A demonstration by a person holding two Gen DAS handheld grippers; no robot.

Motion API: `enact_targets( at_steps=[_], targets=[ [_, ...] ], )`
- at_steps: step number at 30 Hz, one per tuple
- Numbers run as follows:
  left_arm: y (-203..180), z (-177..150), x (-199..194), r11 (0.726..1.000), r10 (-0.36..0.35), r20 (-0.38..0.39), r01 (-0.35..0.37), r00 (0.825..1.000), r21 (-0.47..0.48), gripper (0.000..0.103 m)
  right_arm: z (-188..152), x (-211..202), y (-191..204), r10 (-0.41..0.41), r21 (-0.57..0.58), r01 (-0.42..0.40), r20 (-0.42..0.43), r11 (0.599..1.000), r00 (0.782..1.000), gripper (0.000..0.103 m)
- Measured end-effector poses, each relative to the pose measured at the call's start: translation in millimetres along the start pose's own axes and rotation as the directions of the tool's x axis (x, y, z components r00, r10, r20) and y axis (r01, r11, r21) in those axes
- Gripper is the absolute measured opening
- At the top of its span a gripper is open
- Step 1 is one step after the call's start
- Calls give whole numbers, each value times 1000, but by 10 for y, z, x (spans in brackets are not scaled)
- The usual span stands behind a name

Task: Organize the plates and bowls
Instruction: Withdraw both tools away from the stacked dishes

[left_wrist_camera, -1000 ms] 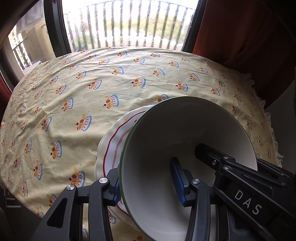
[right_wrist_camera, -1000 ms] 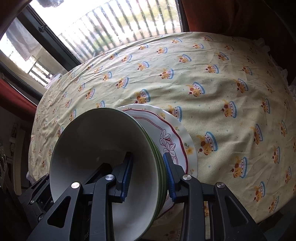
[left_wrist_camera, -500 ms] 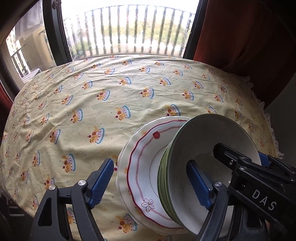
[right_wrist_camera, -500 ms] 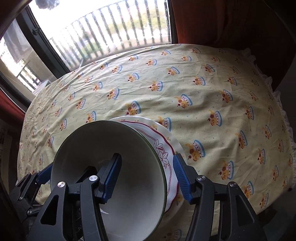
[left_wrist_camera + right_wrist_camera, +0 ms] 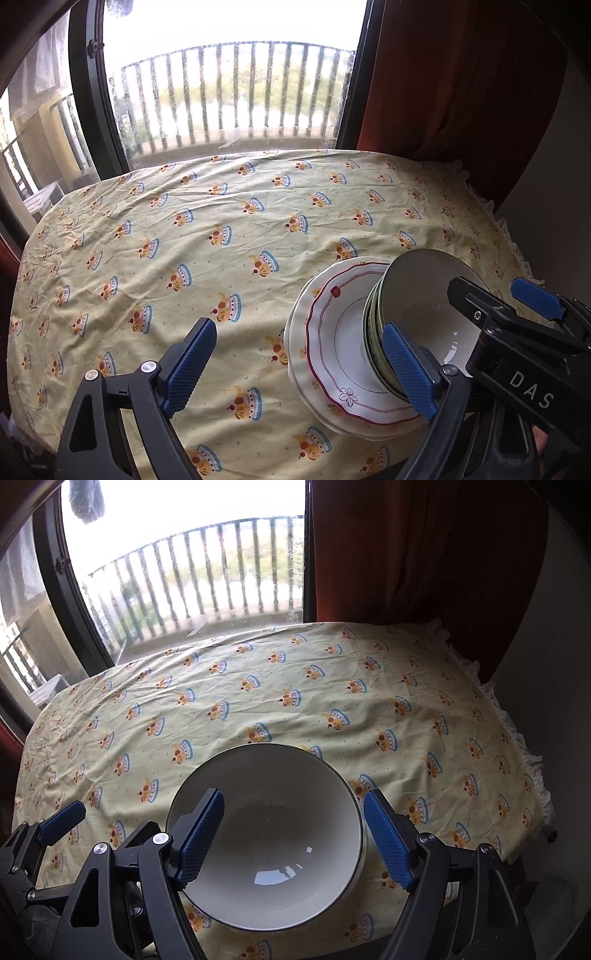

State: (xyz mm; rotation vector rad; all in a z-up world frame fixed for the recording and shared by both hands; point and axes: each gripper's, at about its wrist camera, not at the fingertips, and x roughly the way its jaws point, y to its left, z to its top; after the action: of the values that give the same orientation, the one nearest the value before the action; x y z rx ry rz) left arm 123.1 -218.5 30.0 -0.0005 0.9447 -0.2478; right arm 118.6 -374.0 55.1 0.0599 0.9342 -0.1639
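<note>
A white bowl with a dark green rim point(image 5: 421, 295) sits on a stack of white plates with a red scalloped line point(image 5: 332, 347) near the table's front right. In the right wrist view the bowl point(image 5: 269, 834) fills the front and hides the plates. My left gripper point(image 5: 295, 365) is open and empty, drawn back to the left of the stack. My right gripper point(image 5: 293, 840) is open, its blue pads point(image 5: 386, 836) apart on either side of the bowl. The right gripper also shows in the left wrist view point(image 5: 517, 314).
The table wears a yellow cloth with a crown print point(image 5: 221, 229). A window with a balcony railing point(image 5: 236, 92) lies behind it. A red curtain point(image 5: 461, 74) hangs at the right. The cloth's frilled edge point(image 5: 517, 738) marks the right side.
Both grippers let go of the bowl and opened. They pulled back and up from the stack. The bowl now rests on the plates.
</note>
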Motion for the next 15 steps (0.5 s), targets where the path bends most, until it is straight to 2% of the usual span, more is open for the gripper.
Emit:
enact_targets(
  at_steps=[3, 7, 11, 15],
  targets=[
    [60, -4, -143, 999, -29, 39, 29, 999, 21, 93, -37, -167, 65, -38, 27, 37, 45, 999, 998, 83],
    [167, -89, -332, 999, -24, 93, 22, 995, 27, 93, -132, -369, 151, -27, 65, 21, 97, 998, 995, 83],
    [321, -270, -476, 999, 31, 153, -35, 988, 27, 93, -280, -487, 307, 8, 31, -13, 153, 999, 988, 85],
    [486, -509, -565, 996, 90, 186, -93, 978, 5, 93, -442, -481, 456, 63, -40, -58, 165, 998, 984, 85]
  ],
)
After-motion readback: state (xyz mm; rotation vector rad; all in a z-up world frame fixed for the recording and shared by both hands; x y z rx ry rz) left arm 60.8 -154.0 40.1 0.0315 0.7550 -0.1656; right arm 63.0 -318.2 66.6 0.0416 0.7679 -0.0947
